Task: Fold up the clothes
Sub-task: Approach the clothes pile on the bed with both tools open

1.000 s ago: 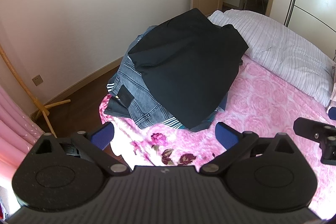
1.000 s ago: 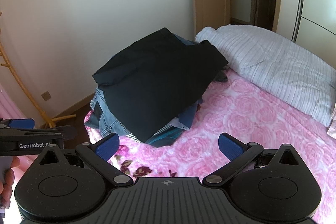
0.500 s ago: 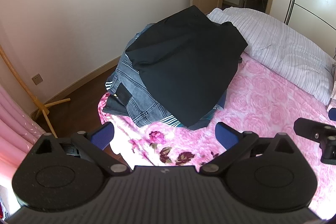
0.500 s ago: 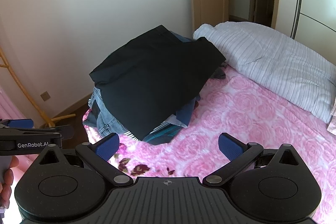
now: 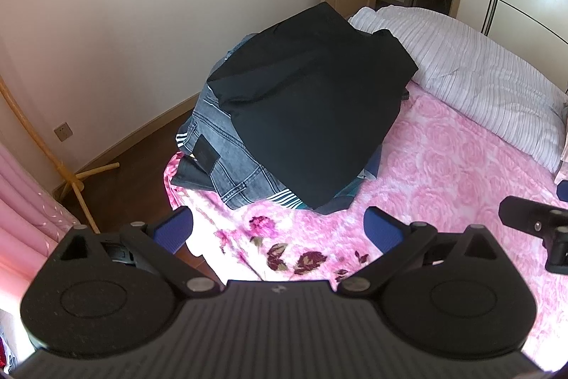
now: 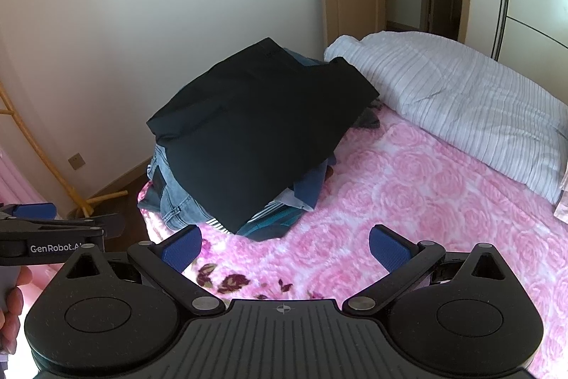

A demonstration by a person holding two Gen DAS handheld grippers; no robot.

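A heap of clothes (image 5: pixel 294 134) is seen at the far left corner of a bed spread with a pink rose-patterned blanket (image 5: pixel 443 173), topped by a broad black garment (image 6: pixel 255 134) laid roughly flat over grey denim jeans (image 5: pixel 227 162), striped fabric and blue pieces. The heap lies straight ahead of both tongs and beyond their tips, touched by neither. The black garment's long axis runs from the near edge of the heap away toward the white striped quilt (image 6: pixel 461 105), slightly rightward. The heap is centred more closely before the left tongs (image 5: pixel 280 226), so the left hand is judged the nearer; the right tongs (image 6: pixel 284 247) face it from a little further right, with bare blanket ahead.

Both pairs of tongs are held wide apart, with nothing between the blue pads.

Whether the black garment is already folded or merely draped cannot be settled; the scene would fit a stacked, finished pile as well as one awaiting sorting.

"GenRobot.A" is read in white on the side of the left tongs in the right wrist view. A dark patch on the jeans' waistband carries no legible writing.
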